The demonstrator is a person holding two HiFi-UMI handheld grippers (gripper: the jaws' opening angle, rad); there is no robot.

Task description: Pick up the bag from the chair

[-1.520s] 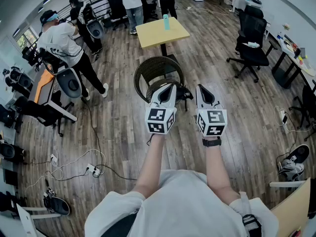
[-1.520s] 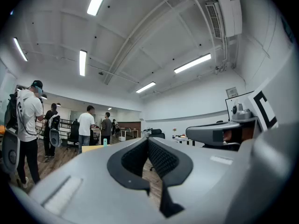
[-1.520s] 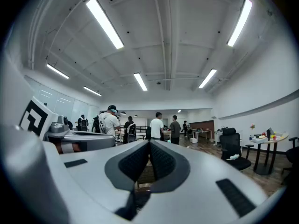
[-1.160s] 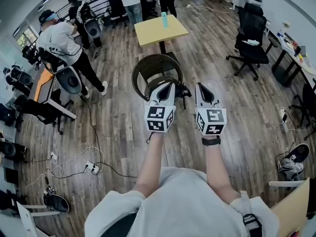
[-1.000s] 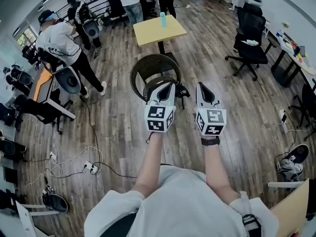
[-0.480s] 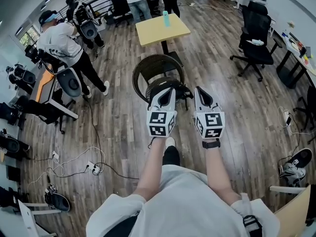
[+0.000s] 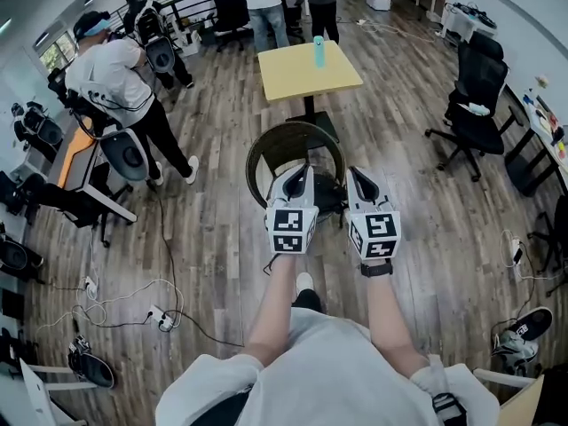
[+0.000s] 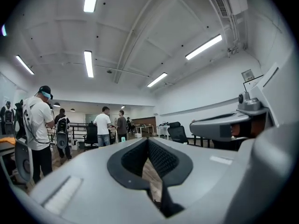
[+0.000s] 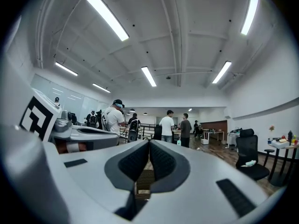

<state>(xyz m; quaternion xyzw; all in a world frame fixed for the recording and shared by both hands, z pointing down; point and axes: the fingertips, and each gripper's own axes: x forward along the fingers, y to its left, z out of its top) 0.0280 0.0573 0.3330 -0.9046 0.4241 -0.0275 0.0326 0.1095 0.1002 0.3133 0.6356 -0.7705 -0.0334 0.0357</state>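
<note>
A round dark wicker chair (image 7: 289,142) stands on the wood floor just ahead of me. On its seat lies a black bag (image 7: 327,192), mostly hidden behind my two grippers. My left gripper (image 7: 304,169) is held over the seat's left part, its jaws together with nothing between them (image 8: 148,142). My right gripper (image 7: 353,172) is level with it over the seat's right part, also shut and empty (image 9: 149,143). Neither one touches the bag. Both gripper views look out across the room, not at the bag.
Behind the chair is a yellow table (image 7: 302,74) with a teal bottle (image 7: 319,51). A person in white (image 7: 114,71) bends over a desk at left; others stand at the back. A black office chair (image 7: 477,105) is at right. Cables (image 7: 133,295) lie on the floor at left.
The chair and table have slid nearer and lower in the head view as I step forward. The two grippers have drawn closer together over the seat. Both stayed shut.
</note>
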